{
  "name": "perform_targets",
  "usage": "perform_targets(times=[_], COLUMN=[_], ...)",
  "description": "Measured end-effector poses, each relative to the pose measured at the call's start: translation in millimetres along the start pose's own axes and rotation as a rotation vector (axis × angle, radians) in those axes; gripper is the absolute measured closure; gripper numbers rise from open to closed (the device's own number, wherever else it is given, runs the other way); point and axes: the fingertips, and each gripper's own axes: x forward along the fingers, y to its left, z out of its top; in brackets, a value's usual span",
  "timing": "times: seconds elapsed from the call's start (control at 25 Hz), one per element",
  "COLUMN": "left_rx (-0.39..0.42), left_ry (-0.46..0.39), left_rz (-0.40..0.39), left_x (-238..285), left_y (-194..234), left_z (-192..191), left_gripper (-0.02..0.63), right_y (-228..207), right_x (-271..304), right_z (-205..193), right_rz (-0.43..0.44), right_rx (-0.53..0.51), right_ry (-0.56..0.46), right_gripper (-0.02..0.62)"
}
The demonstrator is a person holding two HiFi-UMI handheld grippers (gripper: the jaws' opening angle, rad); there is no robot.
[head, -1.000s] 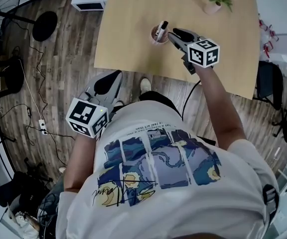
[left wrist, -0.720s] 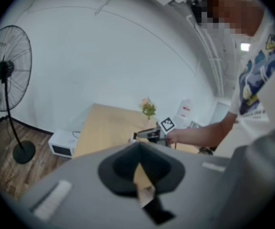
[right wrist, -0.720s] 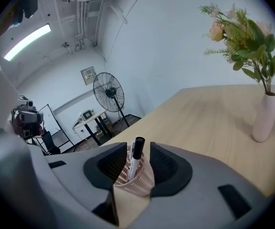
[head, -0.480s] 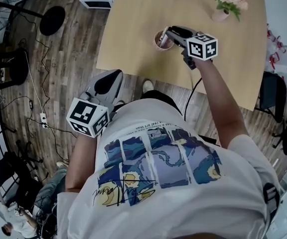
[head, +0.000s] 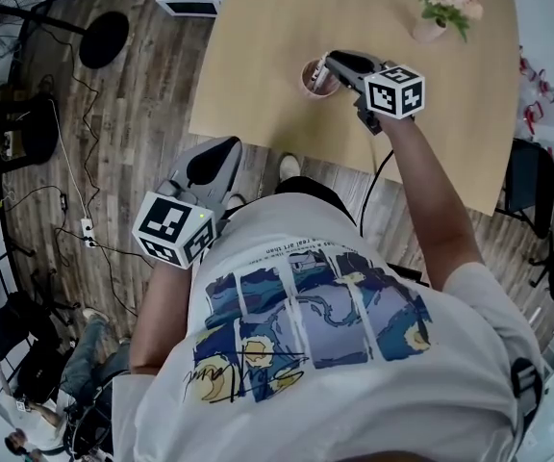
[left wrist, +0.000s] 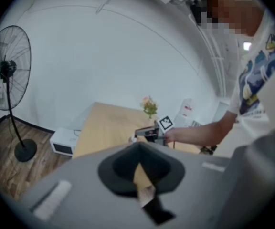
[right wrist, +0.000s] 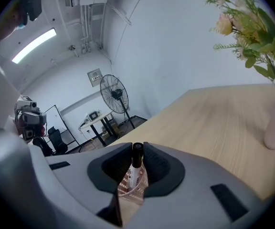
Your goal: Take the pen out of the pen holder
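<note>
Right gripper (right wrist: 137, 149) at the pink wire-mesh pen holder (head: 315, 77), jaws closing on a white-barrelled pen with a black cap (right wrist: 136, 163); left gripper (left wrist: 138, 149) held clear of the work.

Observed: the pen stands upright inside the pen holder, which sits on the light wooden table (head: 258, 56) near its front edge. The right gripper's black pads flank the pen's cap on both sides and appear to touch it; the barrel below remains within the mesh. The left gripper is off the table, over the plank floor and close to the person's torso. Its jaws are drawn together at the tips, nothing between them. A pale pink vase of flowers (head: 431, 27) stands further along the table, well apart from the pen holder.
</note>
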Motion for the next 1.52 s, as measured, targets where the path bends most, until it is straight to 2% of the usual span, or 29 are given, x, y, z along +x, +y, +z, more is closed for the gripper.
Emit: perform_targets(times=[0.6, 1.2, 1.52], left_rx=[0.021, 0.044, 0.055], left_ry=[-0.005, -0.013, -0.031], left_rz=[-0.052, -0.137, -0.180], left_x=[-19.2, -54.6, -76.1], left_y=[1.8, 8.9, 12.7], left_z=[-5.2, -20.7, -26.9], left_gripper=[0.598, 0.598, 0.598], right_y=[15.6, 57.7, 99.4], right_x=[-32.5, -71.7, -92.3], right_z=[18.0, 48.8, 68.1], right_rz=[-0.090, -0.241, -0.306], right_rx=[-0.054, -0.138, -0.206], right_ry=[-0.080, -0.181, -0.240], right_gripper=[0.536, 0.537, 0.537])
